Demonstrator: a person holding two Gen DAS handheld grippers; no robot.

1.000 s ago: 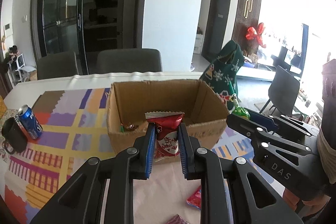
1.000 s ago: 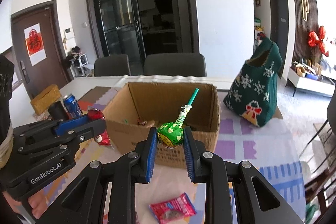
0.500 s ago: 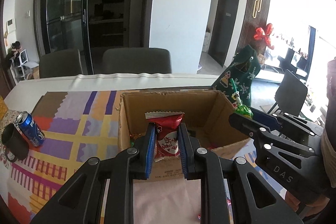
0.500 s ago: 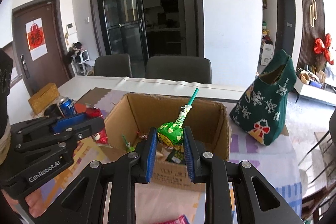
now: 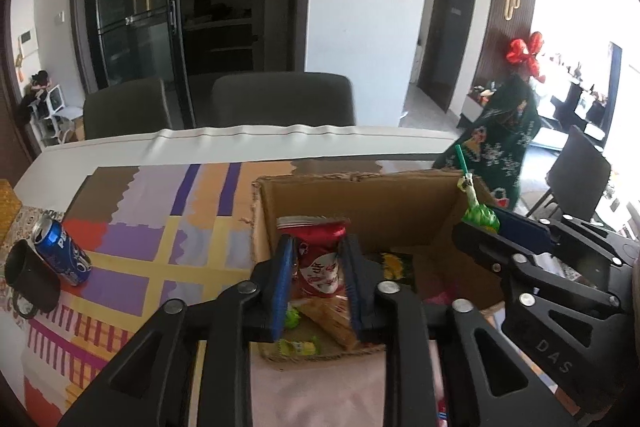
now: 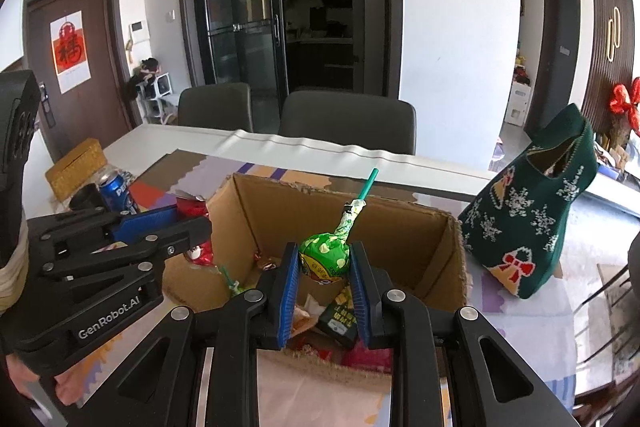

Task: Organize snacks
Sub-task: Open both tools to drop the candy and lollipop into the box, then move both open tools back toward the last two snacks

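An open cardboard box (image 5: 360,203) (image 6: 400,227) stands on the patterned tablecloth and holds several snack packets. My left gripper (image 5: 318,259) is shut on a red snack packet (image 5: 318,255) and holds it over the box's near-left part. My right gripper (image 6: 325,263) is shut on a green wrapped lollipop (image 6: 325,257) with a green stick, held over the box's near edge. The right gripper with the lollipop (image 5: 478,215) also shows at the right of the left wrist view. The left gripper's fingers (image 6: 152,223) show at the left of the right wrist view.
A blue soda can (image 5: 60,251) and a black mug (image 5: 28,281) stand at the table's left. A green knitted Christmas bag (image 6: 536,219) stands right of the box. A yellow woven box (image 6: 76,167) sits far left. Two grey chairs (image 6: 348,123) stand behind the table.
Both grippers have moved forward and now hang over the open box, each still holding its snack. The box's inside and its packets have come into view.
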